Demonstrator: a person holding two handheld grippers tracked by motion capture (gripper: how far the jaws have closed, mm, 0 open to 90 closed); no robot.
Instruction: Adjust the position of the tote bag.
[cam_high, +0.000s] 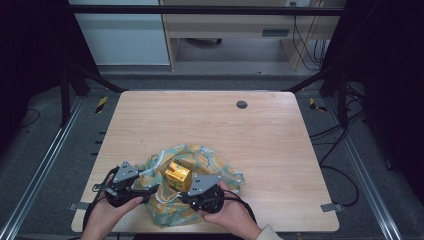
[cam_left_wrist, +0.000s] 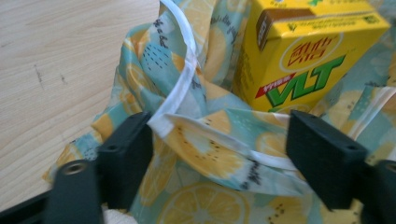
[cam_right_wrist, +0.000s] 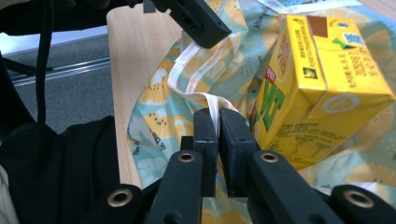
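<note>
Fabric of a lemon-printed bag (cam_left_wrist: 205, 140) is seen lying between the two black jaws of the left gripper (cam_left_wrist: 219, 144) in the left gripper view: its white-edged rim runs from one jaw across to the other, close against the inner corner of the jaw at the left of that view, while the jaws are held wide apart and no pinch on the cloth is shown. In the right gripper view, the jaws of the right gripper (cam_right_wrist: 218, 123) are pressed together on a white drawstring (cam_right_wrist: 196, 70) of the bag, which rises out of the narrow slit between them and loops up toward a jaw of the left gripper at the top of that view.

From the high view, the bag (cam_high: 220, 167) is found at the near edge of the wooden table (cam_high: 210, 120), crumpled and spread open, between the left gripper (cam_high: 145, 187) and the right gripper (cam_high: 182, 196), each held in a hand (cam_high: 227, 215). The cloth is pale teal, printed with yellow lemon slices and small dark lettering. A yellow drink carton (cam_left_wrist: 303, 51) is seen standing in the bag's mouth, just beyond both pairs of jaws; green letters and a red band are printed on its face, and a brown patch marks its top.
</note>
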